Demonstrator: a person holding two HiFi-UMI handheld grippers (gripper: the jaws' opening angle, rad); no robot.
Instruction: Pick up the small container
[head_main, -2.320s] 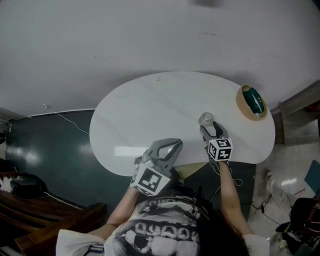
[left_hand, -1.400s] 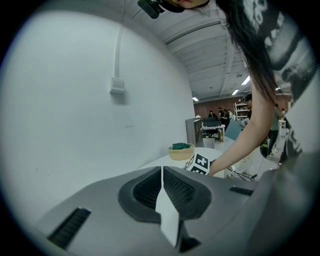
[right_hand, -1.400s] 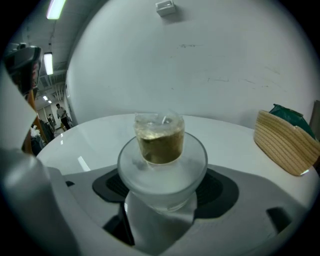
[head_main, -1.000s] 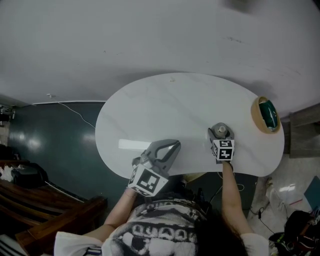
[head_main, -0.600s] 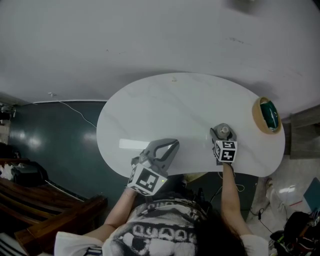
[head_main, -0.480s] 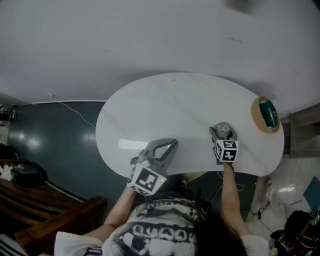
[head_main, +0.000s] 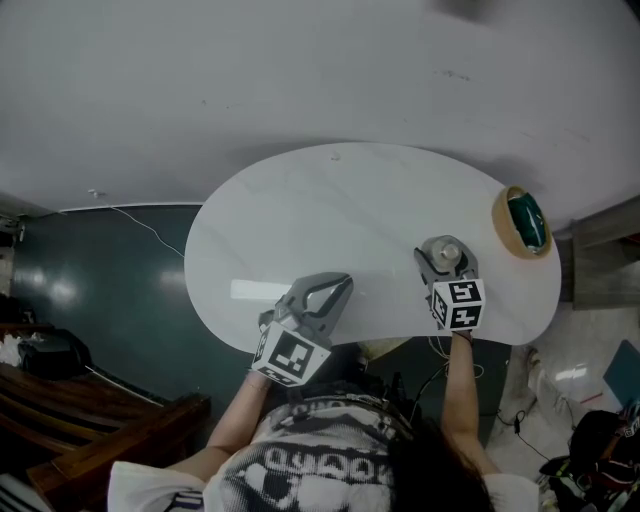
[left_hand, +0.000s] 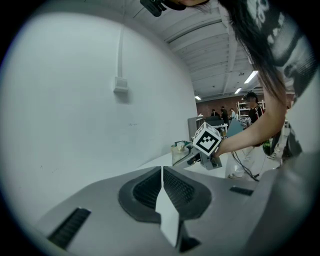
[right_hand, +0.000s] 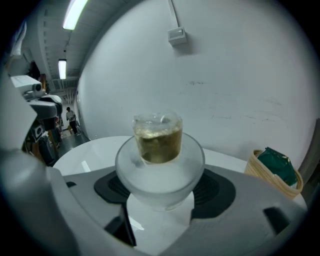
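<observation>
- The white oval worktop no longer carries the task's thing. In the right gripper view its surface shows below and behind the container's base, clear of it.
- The right tool has come up off the worktop toward the head camera, and its marker cube looks larger and nearer than a second ago. Its jaws stand wide but are not empty: the dark pads press on the container's two flanks.
- The left tool has kept its place at the worktop's near edge. Its jaws are closed tip to tip on nothing, and it takes no part in the lift.
- The basket, with something green in it, sits at the worktop's right end, well apart from the lift.
- The small container, a frosted round bowl, now rides level between the right tool's jaws, in the air over the right part of the worktop.
- A clear cup of yellowish contents stands upright in it, not tipped.
- The pick-up looks as good as done. What remains is a steady hold, since a round wall gripped from two sides could slip.
</observation>
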